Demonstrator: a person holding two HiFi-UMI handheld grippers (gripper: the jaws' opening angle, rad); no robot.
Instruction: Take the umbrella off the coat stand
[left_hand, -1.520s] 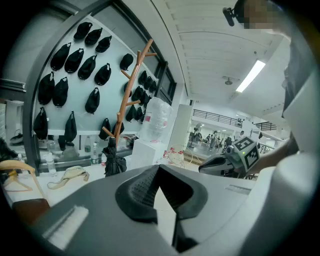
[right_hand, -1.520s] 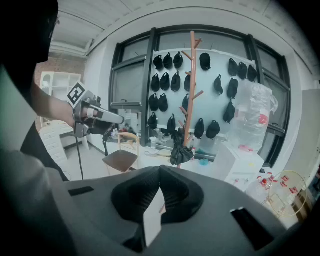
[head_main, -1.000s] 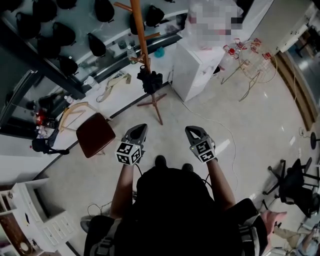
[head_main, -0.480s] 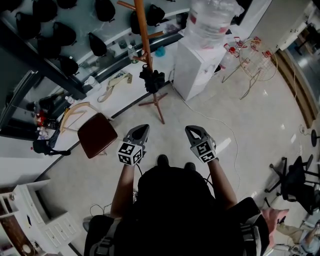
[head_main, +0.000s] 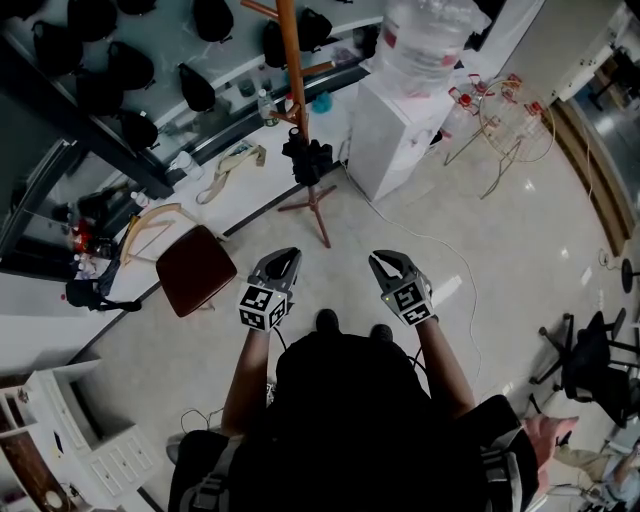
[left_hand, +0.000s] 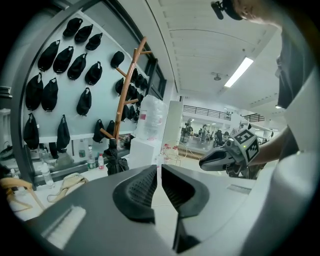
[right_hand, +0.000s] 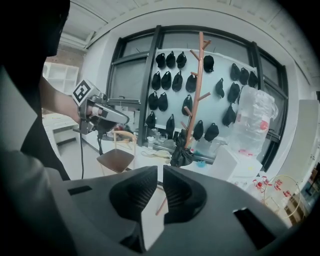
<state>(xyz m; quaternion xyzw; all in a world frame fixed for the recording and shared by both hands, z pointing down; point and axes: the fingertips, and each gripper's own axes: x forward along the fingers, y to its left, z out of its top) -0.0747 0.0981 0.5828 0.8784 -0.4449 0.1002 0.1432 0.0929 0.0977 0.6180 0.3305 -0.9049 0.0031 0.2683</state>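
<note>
The wooden coat stand (head_main: 290, 60) rises ahead of me on the floor. A folded black umbrella (head_main: 306, 160) hangs low on it. The left gripper view shows the umbrella (left_hand: 116, 160) on the stand (left_hand: 129, 85), and so does the right gripper view, umbrella (right_hand: 181, 155) on stand (right_hand: 196, 90). My left gripper (head_main: 284, 254) and right gripper (head_main: 385, 259) are held side by side, well short of the stand. The jaws of both have just been opening and stand a narrow slit apart. Nothing is between the left gripper's (left_hand: 159, 167) jaws or the right gripper's (right_hand: 160, 170).
A brown-seated chair (head_main: 195, 268) stands left of my path. A white water dispenser (head_main: 390, 135) with a large bottle is right of the stand, and a wire rack (head_main: 510, 120) is beyond it. Black caps (head_main: 195, 90) hang on the wall. A cable (head_main: 440, 250) crosses the floor.
The stand and umbrella sit slightly further right in the head view. Both grippers hold almost the same place, and their jaws have parted by a crack.
</note>
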